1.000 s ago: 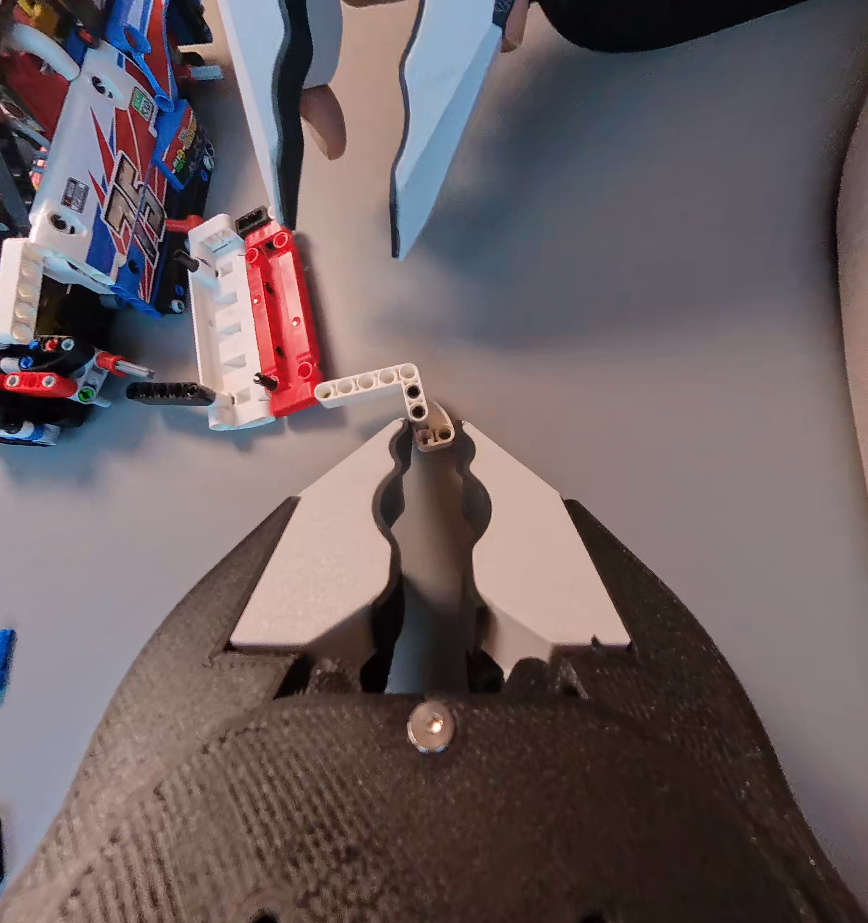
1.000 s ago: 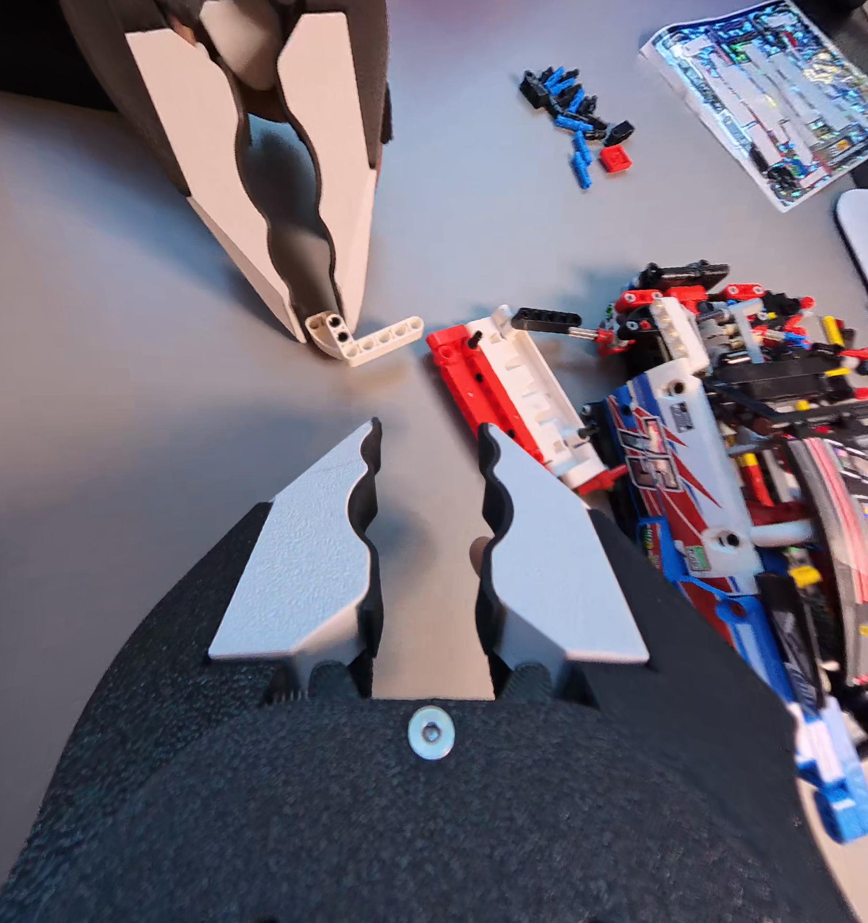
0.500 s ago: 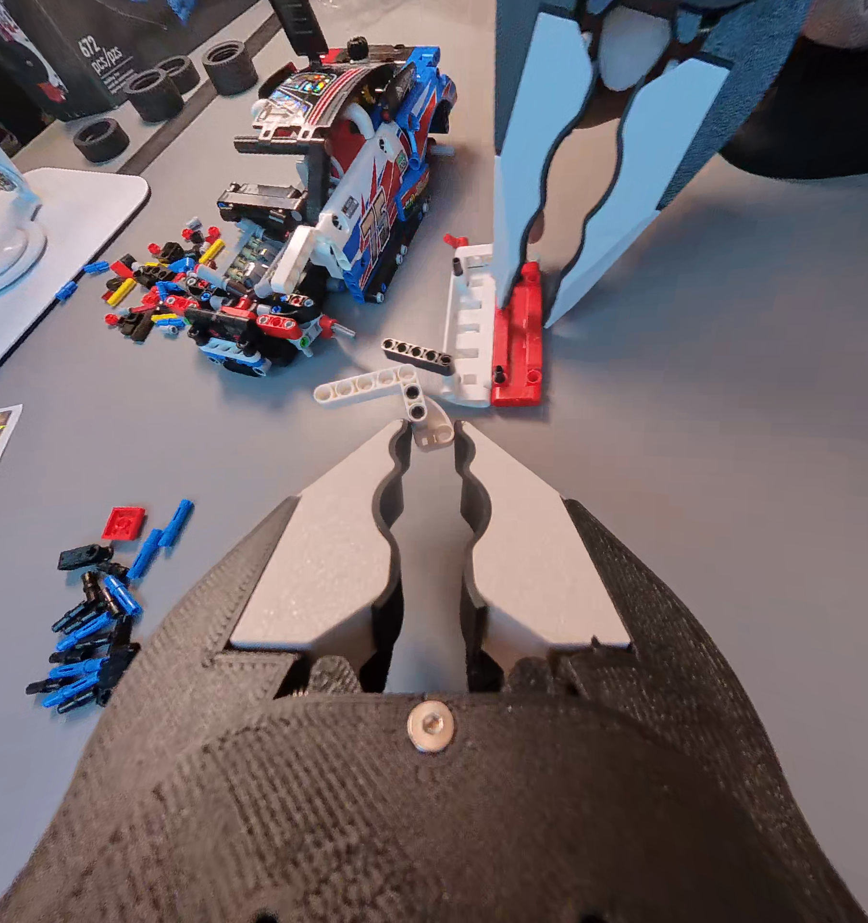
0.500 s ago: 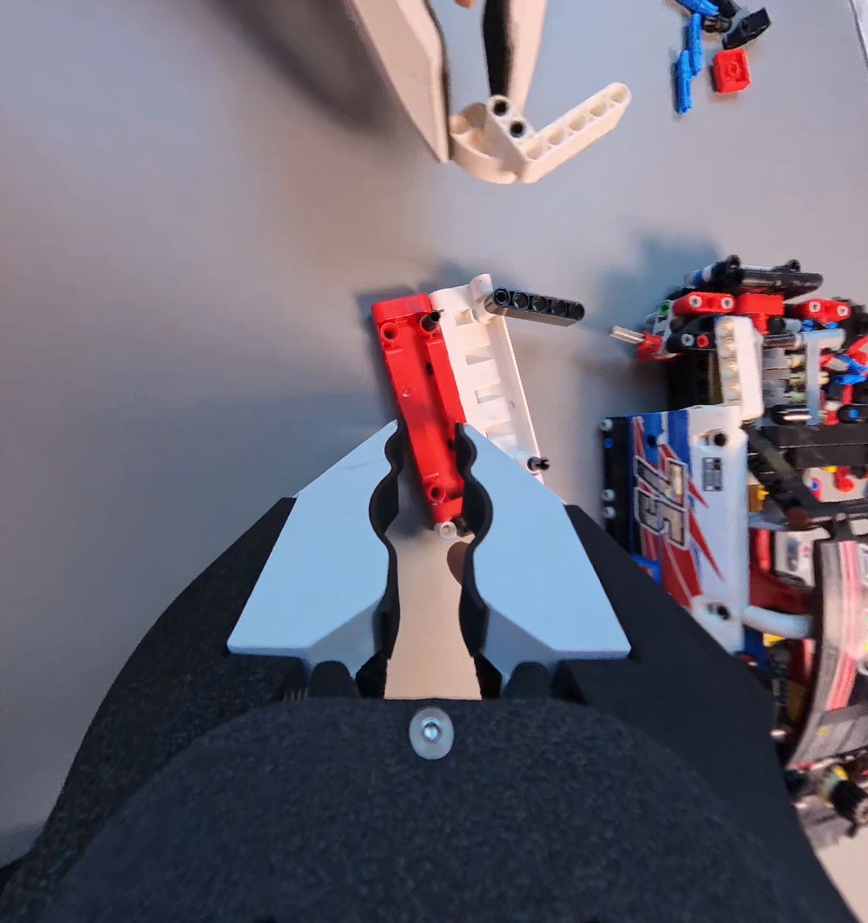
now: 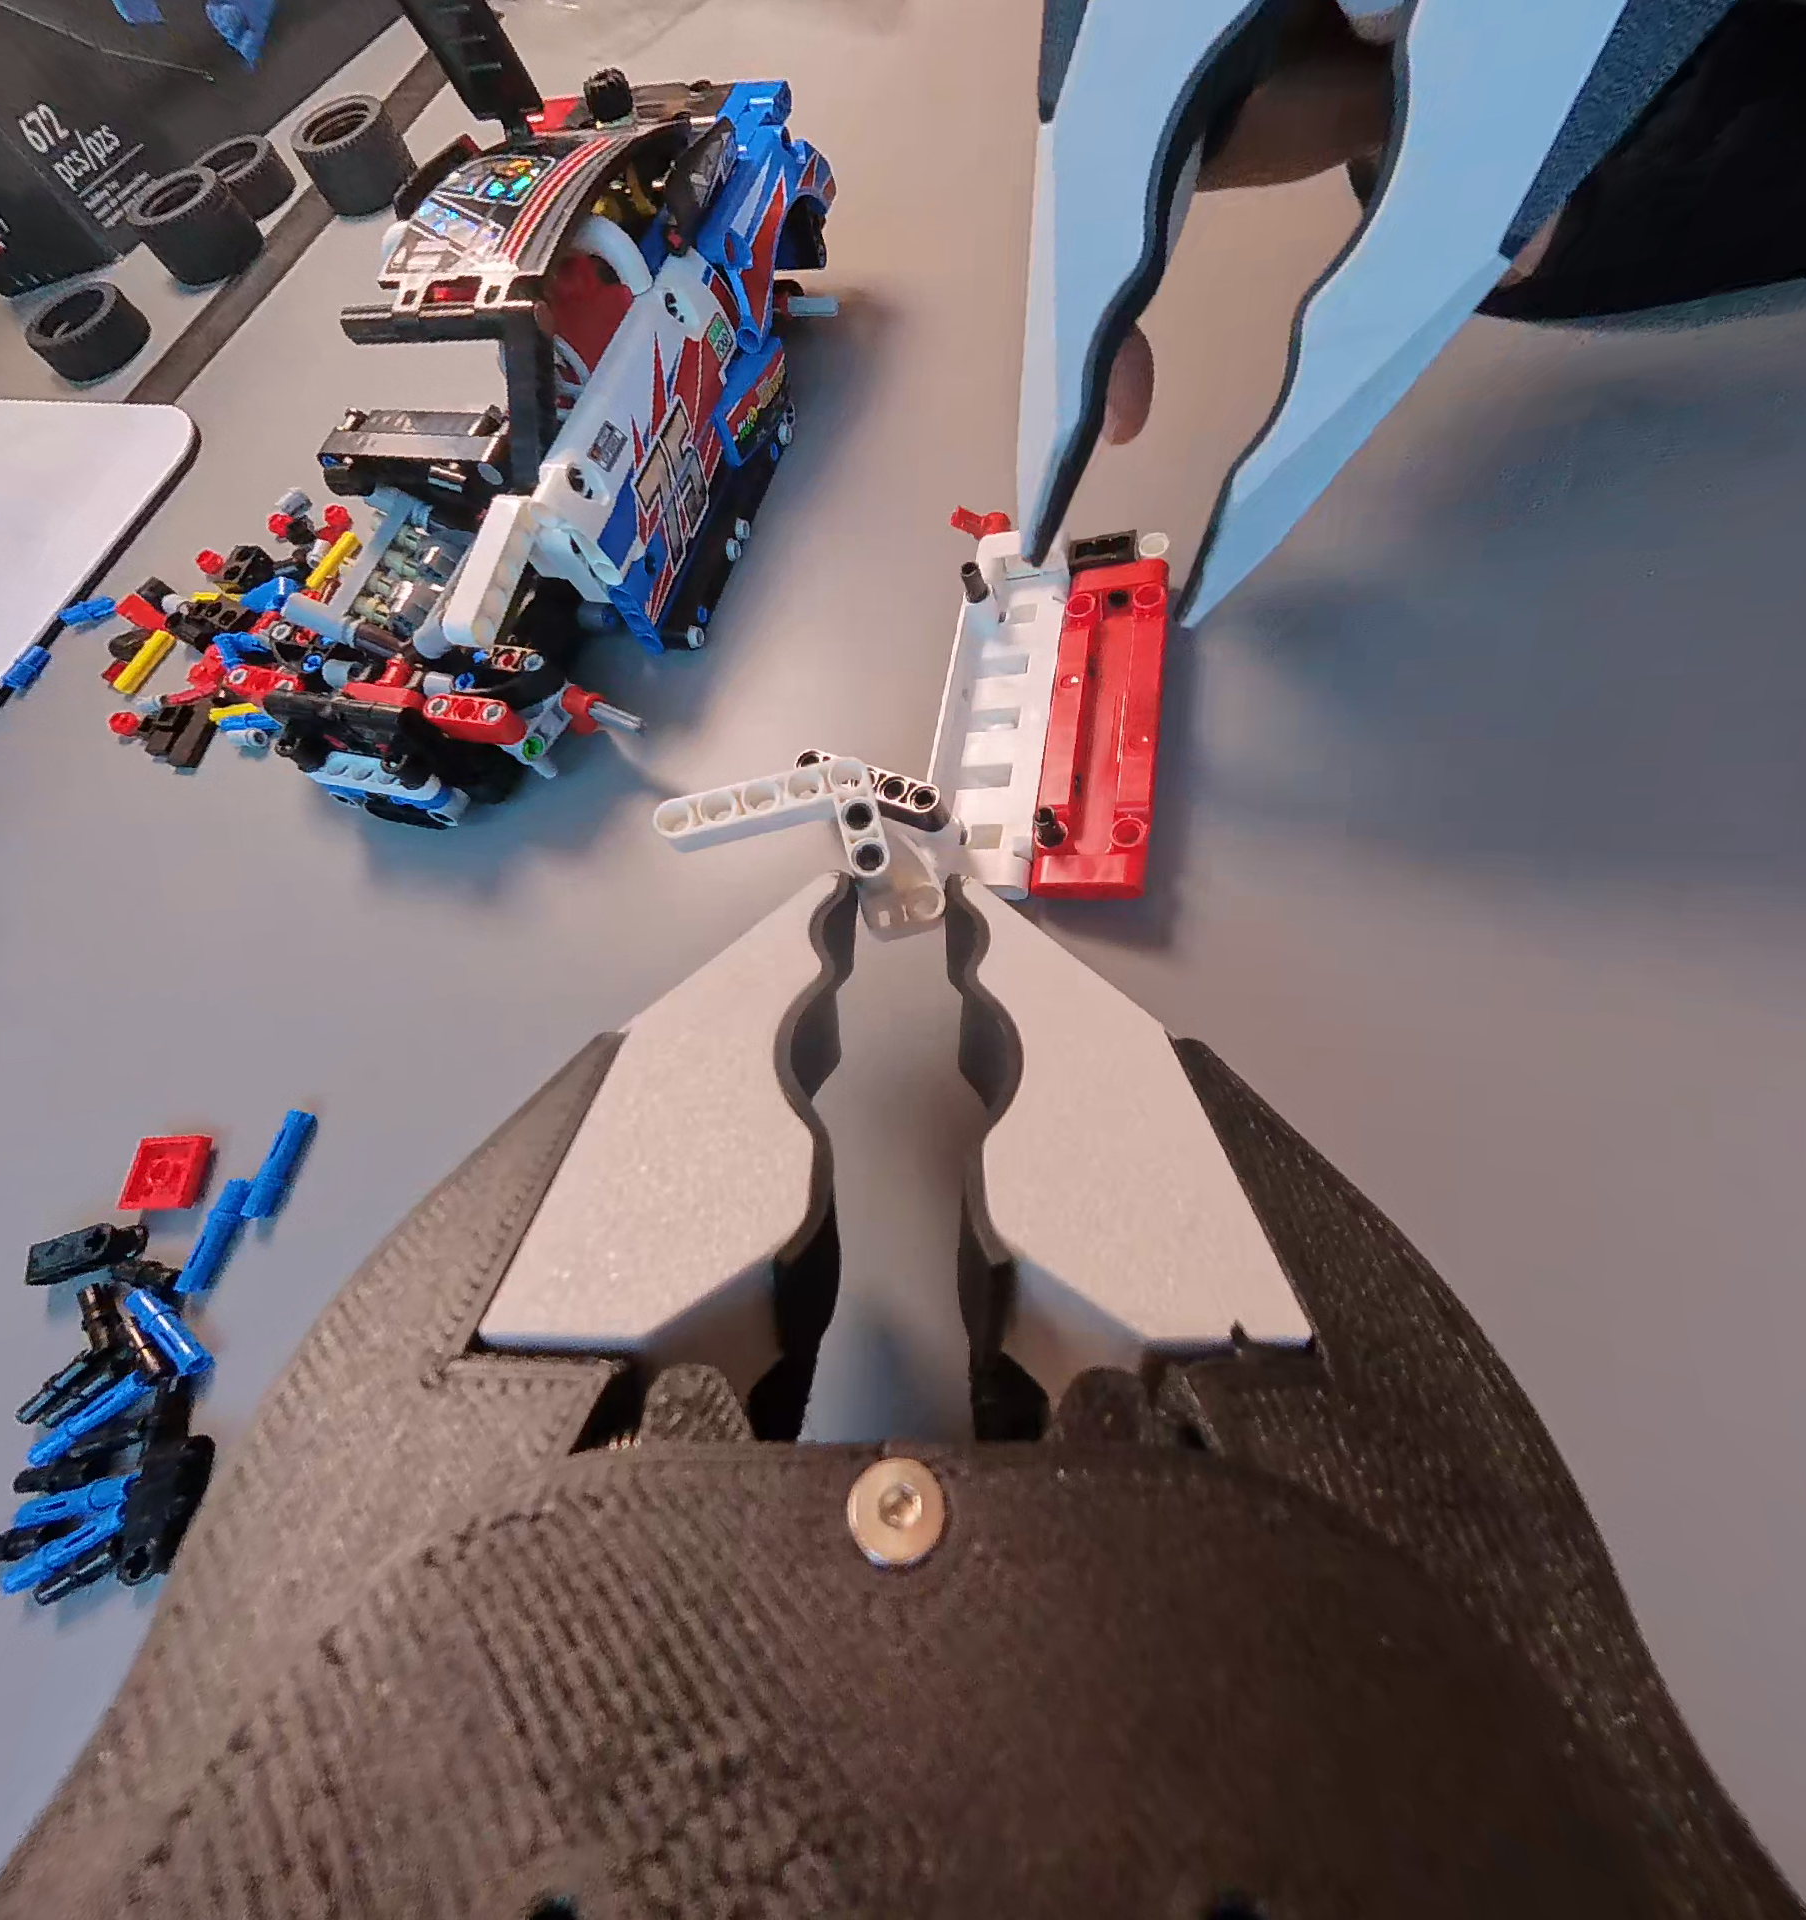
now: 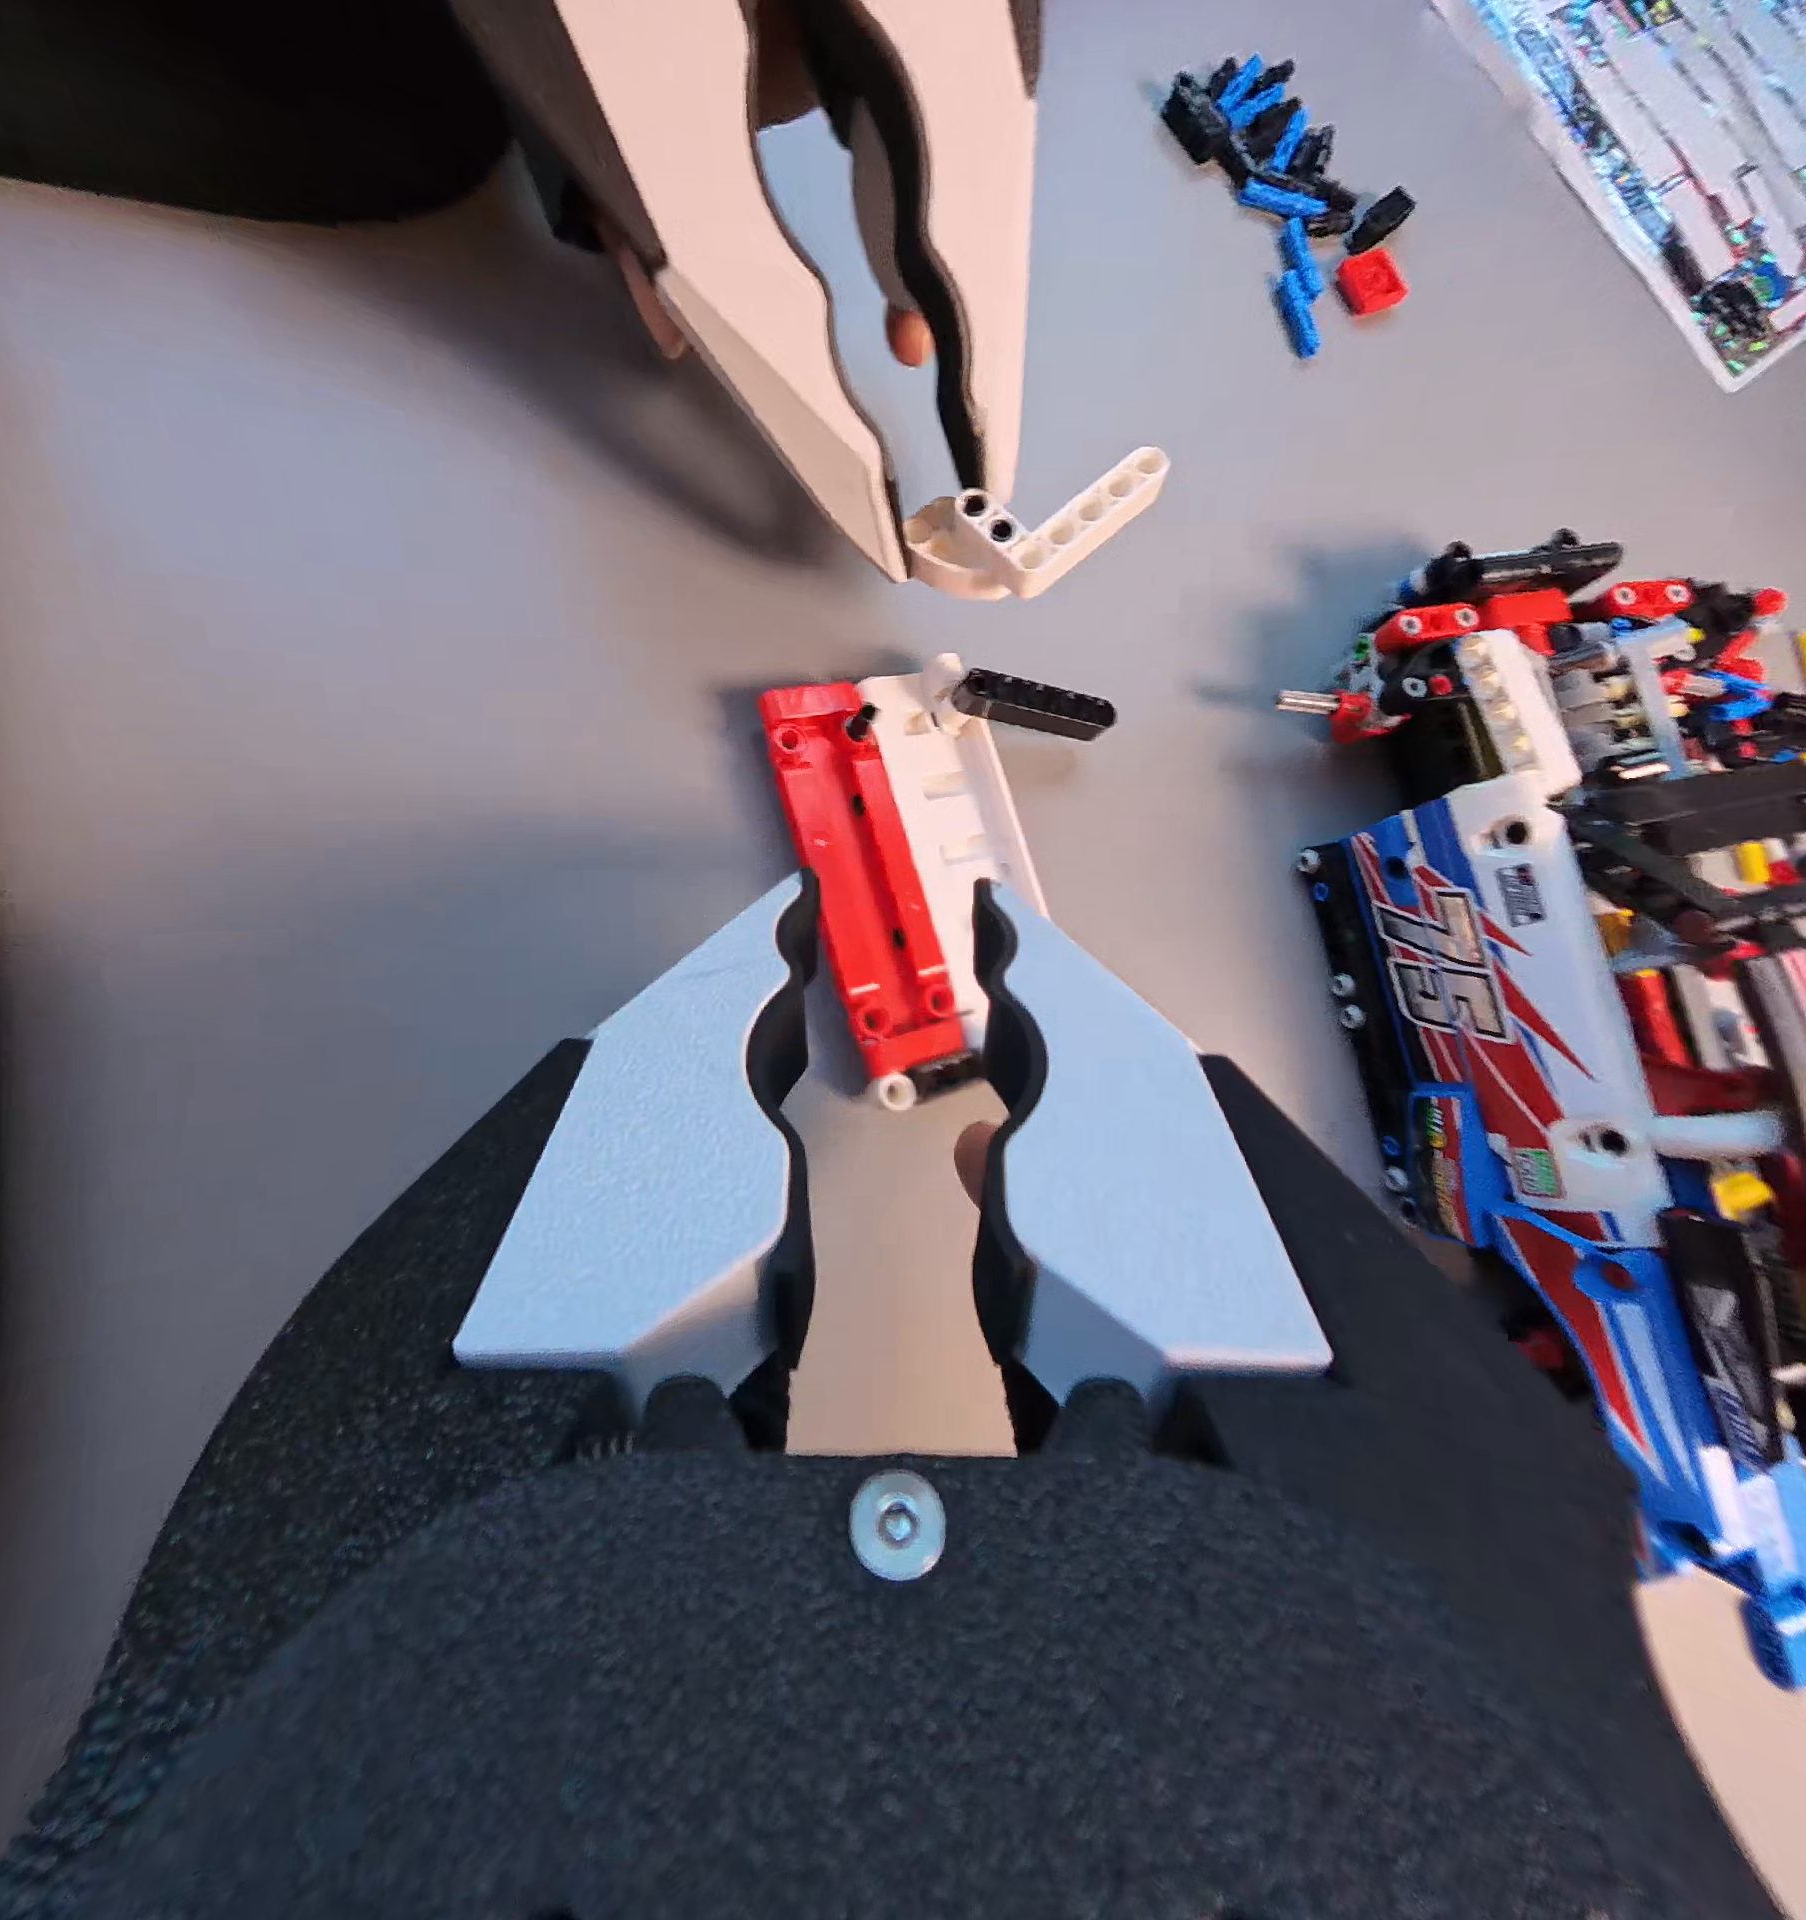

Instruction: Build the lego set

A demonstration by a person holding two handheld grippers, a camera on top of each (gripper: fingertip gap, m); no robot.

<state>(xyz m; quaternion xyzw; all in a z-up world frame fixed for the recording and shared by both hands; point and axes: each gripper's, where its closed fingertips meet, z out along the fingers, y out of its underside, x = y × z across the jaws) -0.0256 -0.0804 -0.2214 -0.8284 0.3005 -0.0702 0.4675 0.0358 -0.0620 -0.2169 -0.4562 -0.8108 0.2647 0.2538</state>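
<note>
My left gripper is shut on the short end of a white L-shaped beam and holds it just off the near end of a red and white panel. The panel lies flat on the grey table and has a black beam pinned to it. My right gripper is open. Its fingers straddle the panel at the other end, one beside the red strip and one over the white part. In the right wrist view the left gripper and the beam show beyond the panel. The right gripper also shows in the left wrist view.
The part-built blue, white and red car stands left of the panel, with a pile of loose parts beside it. Blue and black pins and a red plate lie near left. Tyres, a box and the booklet lie at the edges. The right gripper is farther from the red plate, some 25 cm, than the left, some 15 cm. Look for it in the right wrist view too.
My left gripper has swung the L-shaped beam round to the panel's black-beam end. My right gripper came down over the panel's other end, narrowed, then widened a little.
</note>
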